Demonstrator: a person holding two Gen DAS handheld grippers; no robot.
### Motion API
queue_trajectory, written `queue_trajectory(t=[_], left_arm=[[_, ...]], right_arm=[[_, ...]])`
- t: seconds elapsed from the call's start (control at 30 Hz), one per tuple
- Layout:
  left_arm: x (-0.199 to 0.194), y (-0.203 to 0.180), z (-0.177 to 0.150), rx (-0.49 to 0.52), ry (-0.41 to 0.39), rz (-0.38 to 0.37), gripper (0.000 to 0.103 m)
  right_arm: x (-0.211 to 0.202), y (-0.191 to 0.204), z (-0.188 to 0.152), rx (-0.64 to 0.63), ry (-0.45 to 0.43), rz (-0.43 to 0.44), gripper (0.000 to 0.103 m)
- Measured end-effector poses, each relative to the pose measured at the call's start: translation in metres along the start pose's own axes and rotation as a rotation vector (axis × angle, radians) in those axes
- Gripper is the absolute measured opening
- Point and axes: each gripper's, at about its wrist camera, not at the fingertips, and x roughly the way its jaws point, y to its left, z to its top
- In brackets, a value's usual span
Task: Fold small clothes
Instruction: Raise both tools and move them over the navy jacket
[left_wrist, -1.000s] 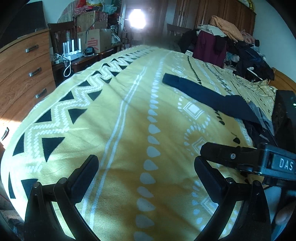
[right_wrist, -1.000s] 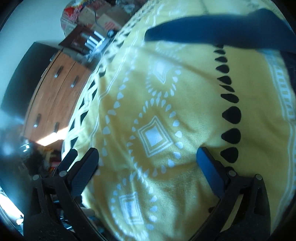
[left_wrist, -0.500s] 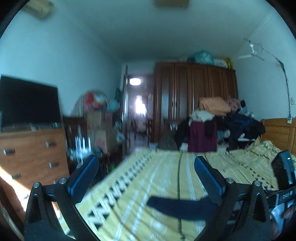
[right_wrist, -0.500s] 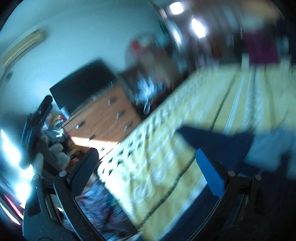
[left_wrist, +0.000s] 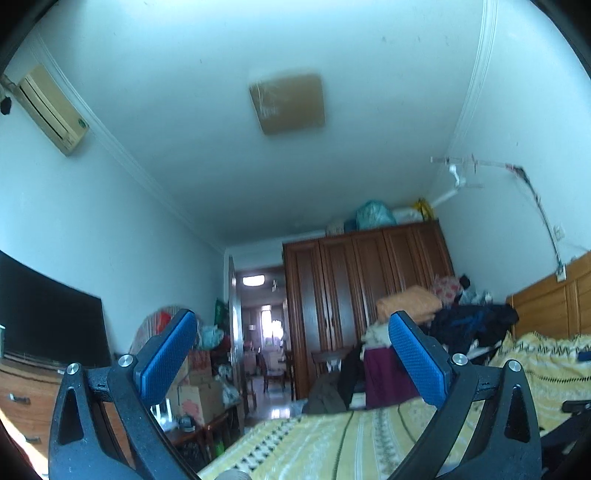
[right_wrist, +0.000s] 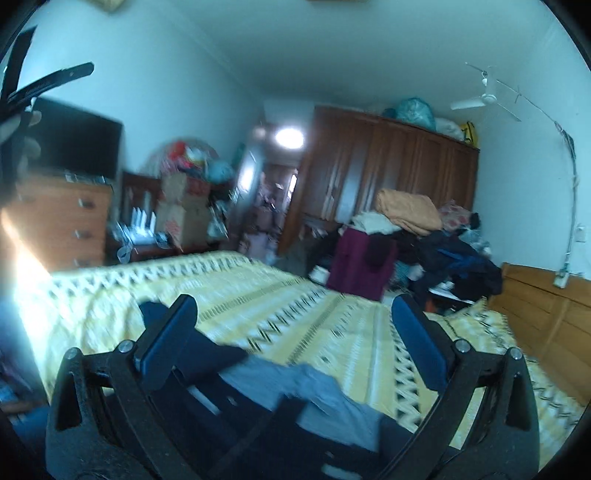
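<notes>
On yellow patterned bedspread (right_wrist: 295, 306) lay dark navy garment (right_wrist: 207, 350). Left gripper (left_wrist: 291, 354) and right gripper (right_wrist: 293, 332) both gaped empty, tilted up. We judged: lower first, pinch edges squarely.

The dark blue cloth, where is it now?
In the right wrist view the dark blue cloth lies low on the left of the yellow bedspread, beside a grey garment.

A dark wooden wardrobe (left_wrist: 365, 295) faces the bed's yellow patterned blanket (right_wrist: 280, 306); a television (right_wrist: 79, 146) tops the chest of drawers (right_wrist: 62, 221).
</notes>
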Motion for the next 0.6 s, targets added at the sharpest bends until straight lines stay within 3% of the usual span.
queue_trajectory(t=[0.13,0.3,0.33,0.43,0.6], left_arm=[[0.043,-0.012,-0.071,0.012,0.198,0.040,0.103],[0.096,-0.001,-0.187,-0.064,0.561,0.049,0.103],[0.105,-0.003,-0.231,-0.083,0.618,0.053,0.103],[0.135,0.004,-0.300,-0.154,0.785,0.050,0.103],[0.187,0.015,-0.471,-0.356,1.014,-0.028,0.103]], right_arm=[[0.007,-0.004,-0.040,0.035,0.163,-0.005,0.103],[0.028,-0.009,-0.088,0.067,0.329,-0.005,0.103],[0.032,-0.011,-0.096,0.081,0.359,0.009,0.103],[0.044,-0.017,-0.117,0.119,0.427,0.046,0.103],[0.078,-0.014,-0.149,0.180,0.521,0.091,0.103]])
